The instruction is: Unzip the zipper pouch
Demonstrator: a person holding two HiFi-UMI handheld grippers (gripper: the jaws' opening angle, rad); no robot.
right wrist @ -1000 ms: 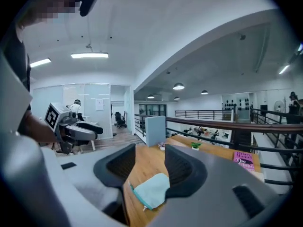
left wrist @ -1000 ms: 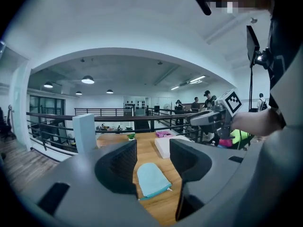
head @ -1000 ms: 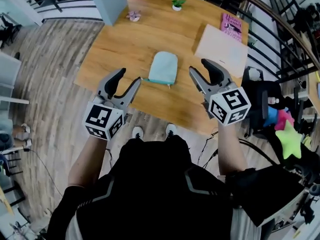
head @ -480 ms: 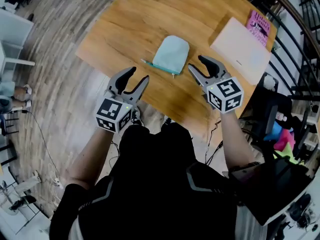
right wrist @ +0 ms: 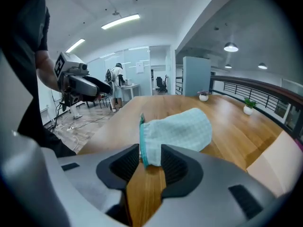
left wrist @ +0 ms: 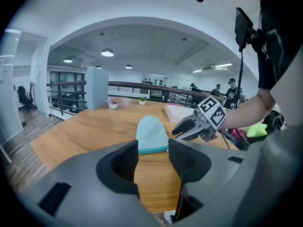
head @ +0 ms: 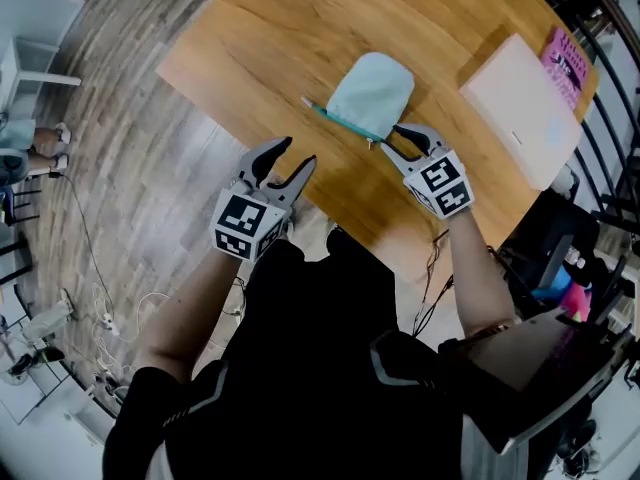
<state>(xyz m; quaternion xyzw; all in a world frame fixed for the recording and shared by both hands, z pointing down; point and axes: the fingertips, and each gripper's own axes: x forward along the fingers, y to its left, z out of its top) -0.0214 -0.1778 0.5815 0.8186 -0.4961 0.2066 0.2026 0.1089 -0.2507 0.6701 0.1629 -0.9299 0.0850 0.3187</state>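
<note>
A pale teal zipper pouch lies flat on the wooden table, its darker zipper edge facing the near table edge. My right gripper is at the right end of that edge. In the right gripper view the pouch has its near corner between the closing jaws of that gripper, and I see no pad pressing it. My left gripper hangs open and empty just off the table's near edge, short of the pouch. The left gripper view shows the right gripper beside the pouch.
A pale flat laptop-like slab lies right of the pouch with a pink book beyond it. A blue-grey panel and two small potted plants stand at the table's far end. Railings and wood floor surround the table.
Both grippers moved forward toward the pouch. The right gripper came down to the zipper's right end and its jaws narrowed. The left gripper stayed open.
</note>
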